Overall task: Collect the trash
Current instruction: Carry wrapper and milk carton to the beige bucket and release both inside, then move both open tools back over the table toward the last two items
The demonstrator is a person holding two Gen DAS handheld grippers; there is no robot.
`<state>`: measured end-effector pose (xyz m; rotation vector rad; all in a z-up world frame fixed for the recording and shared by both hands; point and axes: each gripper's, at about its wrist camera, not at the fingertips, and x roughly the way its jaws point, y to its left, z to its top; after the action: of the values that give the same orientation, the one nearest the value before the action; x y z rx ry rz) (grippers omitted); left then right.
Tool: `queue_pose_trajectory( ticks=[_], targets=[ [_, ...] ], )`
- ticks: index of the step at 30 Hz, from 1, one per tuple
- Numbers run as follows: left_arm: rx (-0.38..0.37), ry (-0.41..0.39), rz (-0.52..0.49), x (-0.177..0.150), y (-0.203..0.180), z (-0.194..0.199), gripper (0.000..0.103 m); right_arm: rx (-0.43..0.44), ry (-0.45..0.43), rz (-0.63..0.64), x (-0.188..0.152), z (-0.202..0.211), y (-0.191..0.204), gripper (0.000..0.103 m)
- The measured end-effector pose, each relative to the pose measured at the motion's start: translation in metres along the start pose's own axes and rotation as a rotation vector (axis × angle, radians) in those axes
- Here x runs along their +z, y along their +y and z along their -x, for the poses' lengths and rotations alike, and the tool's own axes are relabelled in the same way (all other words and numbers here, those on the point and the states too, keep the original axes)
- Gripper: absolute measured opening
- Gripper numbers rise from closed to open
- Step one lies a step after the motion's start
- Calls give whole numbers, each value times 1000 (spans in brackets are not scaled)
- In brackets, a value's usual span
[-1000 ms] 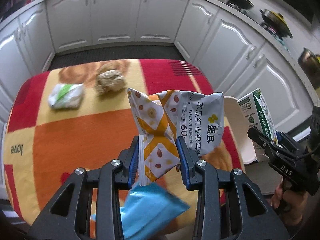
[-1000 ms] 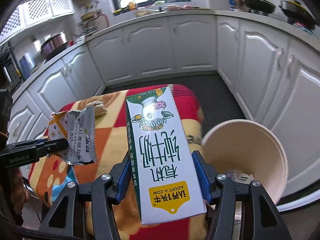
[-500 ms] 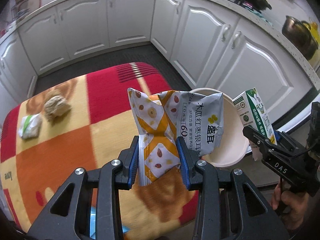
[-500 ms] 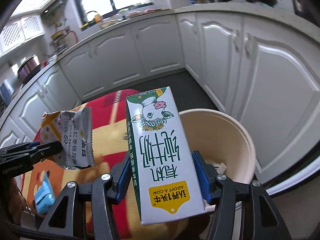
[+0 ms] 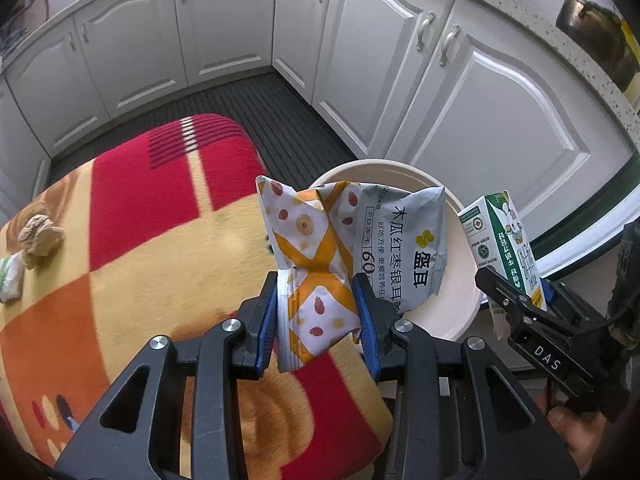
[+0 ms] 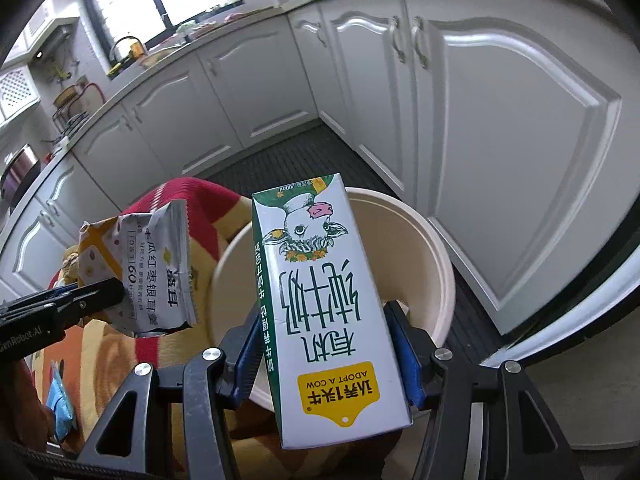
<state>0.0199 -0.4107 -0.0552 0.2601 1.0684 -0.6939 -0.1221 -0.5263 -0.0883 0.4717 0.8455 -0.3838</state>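
Nearest the right wrist camera, the right gripper (image 6: pixel 326 344) has its jaws closed on the sides of a milk carton (image 6: pixel 320 300); the carton's long axis runs away from the camera, its printing upside down, its far end over the cream bin (image 6: pixel 436 256). The carton hides much of the bin's inside, so what lies there cannot be made out. The left gripper (image 5: pixel 316 312) has its jaws clamped on a crumpled snack wrapper (image 5: pixel 340 252), which stands up from them, its upper part over the bin's (image 5: pixel 452 320) near rim. Beyond, on the blanket-covered counter (image 5: pixel 140 240), a crumpled brown wad (image 5: pixel 40 234) lies just beside a green-and-white packet (image 5: pixel 10 278) cut off by the left edge. White cabinets (image 5: pixel 224 28) stand farthest back.
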Motion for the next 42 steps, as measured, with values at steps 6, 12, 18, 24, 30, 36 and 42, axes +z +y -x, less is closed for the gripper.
queue_pose_trajectory(
  ticks=[6, 12, 18, 24, 30, 36, 42],
  targets=[
    [11, 14, -7, -1, -10, -12, 34, -11, 11, -33, -1, -9, -12, 56],
    [19, 31, 1, -2, -12, -22, 34, -17, 33, -52, 2, -24, -15, 56],
    [-2, 51, 21, -2, -11, -33, 38, -31, 32, -87, 8, -32, -17, 58],
    [-36, 88, 37, -7, -11, -40, 44, -28, 32, -114, 8, -33, -21, 70],
    [-45, 81, 33, -13, -12, -38, 45, -28, 57, -113, 2, -35, -22, 70],
    [-66, 73, 56, -15, -5, -34, 52, -27, 58, -103, 0, -30, -20, 70],
    [-64, 64, 69, -15, 3, -26, 52, -24, 47, -92, 1, -25, -13, 70]
  ],
)
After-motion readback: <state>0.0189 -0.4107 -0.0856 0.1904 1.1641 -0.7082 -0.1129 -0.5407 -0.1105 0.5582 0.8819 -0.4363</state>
